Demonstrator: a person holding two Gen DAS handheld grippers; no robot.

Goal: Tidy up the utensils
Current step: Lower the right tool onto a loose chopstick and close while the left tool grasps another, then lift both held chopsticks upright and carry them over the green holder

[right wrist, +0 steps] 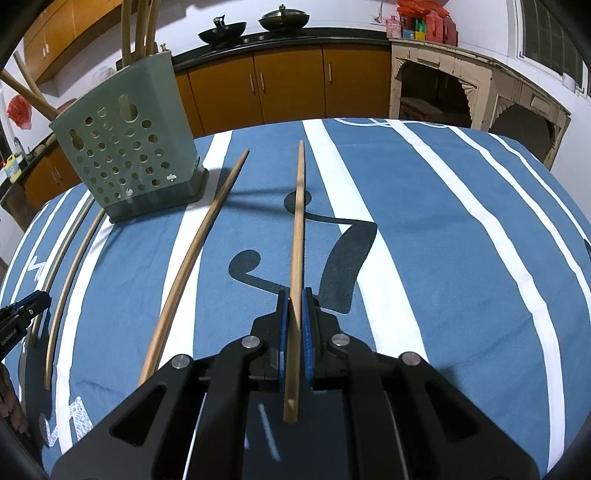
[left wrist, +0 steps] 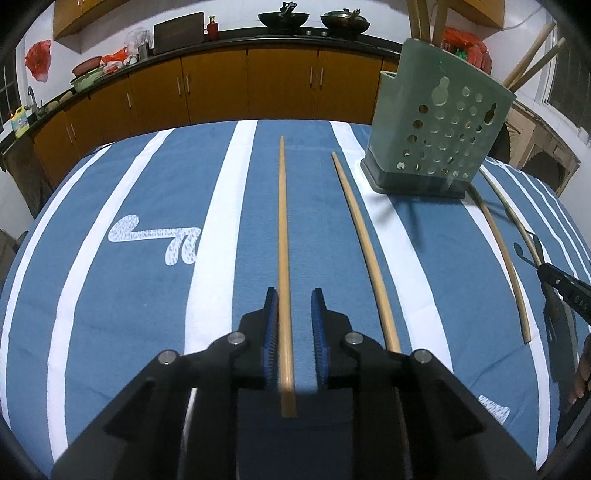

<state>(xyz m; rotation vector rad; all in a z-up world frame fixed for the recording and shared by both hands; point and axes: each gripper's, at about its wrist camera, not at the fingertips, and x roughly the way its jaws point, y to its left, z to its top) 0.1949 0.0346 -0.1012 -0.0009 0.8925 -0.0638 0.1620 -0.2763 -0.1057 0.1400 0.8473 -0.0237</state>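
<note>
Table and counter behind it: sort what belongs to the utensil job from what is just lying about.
Job:
chopsticks on the cloth
chopstick in the right tongs
green holder

Lying about:
woks
red bottle
cutting board

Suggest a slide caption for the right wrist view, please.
Right gripper, jaws shut on a chopstick, beside the green holder on striped cloth.

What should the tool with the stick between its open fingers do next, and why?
Probably close the left tool on the chopstick. Its fingers sit open on either side of the stick, not yet pinching it. The right tool already grips its own chopstick, and the green holder with sticks in it stands nearby.
</note>
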